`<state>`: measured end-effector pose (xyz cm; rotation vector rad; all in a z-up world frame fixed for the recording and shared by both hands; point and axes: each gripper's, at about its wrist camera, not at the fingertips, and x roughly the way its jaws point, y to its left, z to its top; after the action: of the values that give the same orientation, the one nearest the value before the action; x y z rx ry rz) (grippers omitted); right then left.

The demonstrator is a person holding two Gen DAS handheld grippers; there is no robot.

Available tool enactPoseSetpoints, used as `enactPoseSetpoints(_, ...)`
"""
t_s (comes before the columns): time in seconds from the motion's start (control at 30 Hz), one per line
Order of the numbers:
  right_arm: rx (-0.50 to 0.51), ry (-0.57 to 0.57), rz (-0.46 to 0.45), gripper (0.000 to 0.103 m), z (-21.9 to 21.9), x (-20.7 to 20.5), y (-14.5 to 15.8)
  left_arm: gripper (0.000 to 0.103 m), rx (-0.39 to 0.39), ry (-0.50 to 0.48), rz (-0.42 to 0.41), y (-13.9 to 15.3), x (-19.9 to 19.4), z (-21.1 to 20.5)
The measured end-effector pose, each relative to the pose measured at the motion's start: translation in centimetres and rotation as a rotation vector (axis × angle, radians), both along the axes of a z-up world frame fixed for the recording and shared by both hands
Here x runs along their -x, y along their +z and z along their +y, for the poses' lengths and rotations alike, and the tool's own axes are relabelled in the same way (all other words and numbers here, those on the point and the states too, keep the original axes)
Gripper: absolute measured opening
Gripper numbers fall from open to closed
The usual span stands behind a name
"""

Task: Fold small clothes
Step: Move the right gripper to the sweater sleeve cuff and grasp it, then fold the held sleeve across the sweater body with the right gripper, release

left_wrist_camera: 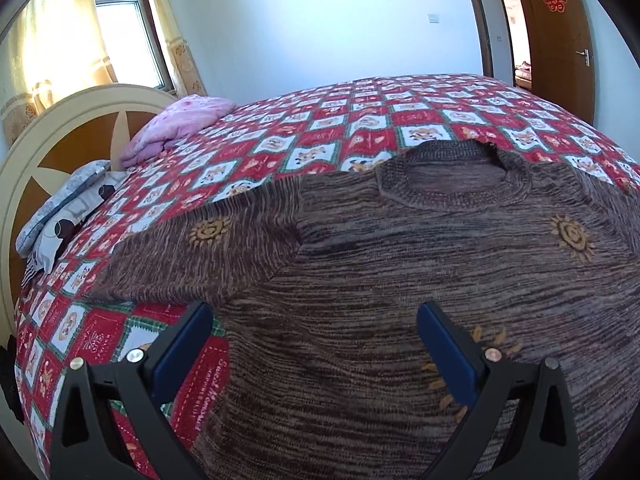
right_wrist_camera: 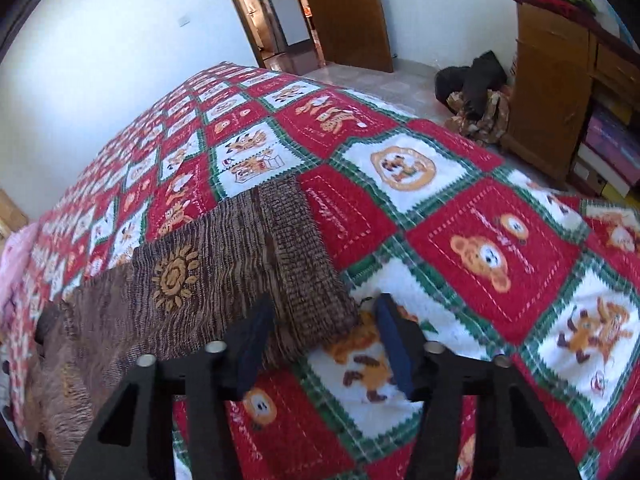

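Your right gripper (right_wrist_camera: 320, 344) points down at the bed with its jaws about half open. The ribbed cuff (right_wrist_camera: 308, 264) of a sleeve lies between the fingers, its end reaching into the gap, but the pads do not press on it, so nothing is held yet. The left-hand finger (right_wrist_camera: 252, 344) sits over the cuff's edge; the other finger (right_wrist_camera: 394, 344) stands over bare bedspread just beside it.

Your left gripper (left_wrist_camera: 316, 360) hangs wide open and empty over the lower body of the brown knitted sweater (left_wrist_camera: 400, 272). One finger is above the knit, the other above the bedspread (left_wrist_camera: 360, 120) at the garment's side edge, just below the other sleeve (left_wrist_camera: 192, 256).

The sweater lies flat and face up on the checked red, white and green bedspread, near the bed's near edge, neckline (left_wrist_camera: 452, 176) towards the far side and both sleeves spread outward. A pink quilt (left_wrist_camera: 180, 124) and pillows lie well apart at the headboard end.

This looks like the very start of the fold: the garment is laid out, no part turned over yet. The step in hand appears to be taking the sleeve cuff. The next move likely calls for closing on the cuff, then carrying that sleeve inward across the chest, while your left gripper takes its own side.
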<state>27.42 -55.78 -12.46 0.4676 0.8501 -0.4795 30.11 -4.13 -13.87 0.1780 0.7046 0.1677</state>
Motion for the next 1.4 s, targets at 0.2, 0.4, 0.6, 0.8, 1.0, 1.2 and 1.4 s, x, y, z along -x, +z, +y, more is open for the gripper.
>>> enactPoseSetpoints(0.2, 0.0, 0.043, 0.013, 0.013, 0.2, -1.0, 0.2, 0.103, 0.005, -0.002, 0.004, 0.0, 0.1, -0.2)
enactPoseSetpoints(0.4, 0.058, 0.088, 0.005, 0.011, 2.2, -2.1, 2.2, 0.103, 0.039, -0.01, 0.009, 0.4, 0.7, 0.3)
enactPoseSetpoints(0.6, 0.201, 0.227, -0.048, 0.01, 8.1, -4.2, 6.0, 0.103, 0.097, -0.038, 0.026, 0.8, 1.0, 0.8)
enactPoseSetpoints(0.8, 0.302, 0.426, -0.096, 0.01, 16.9, -6.5, 8.7, 0.103, 0.141, -0.068, 0.046, 0.9, 1.1, 1.5)
enactPoseSetpoints(1.0, 0.316, 0.626, -0.129, 0.01, 27.1, -7.8, 8.6, 0.103, 0.176, -0.063, 0.055, 0.9, 1.4, 2.6)
enactPoseSetpoints(1.2, 0.257, 0.822, -0.112, 0.01, 37.4, -8.0, 3.9, 0.103, 0.178, -0.011, 0.067, 0.9, 1.1, 4.3)
enactPoseSetpoints(1.4, 0.059, 0.922, -0.041, 0.051, 37.9, -6.6, 0.0, 0.102, 0.179, -0.028, 0.089, 1.2, 1.3, 5.2)
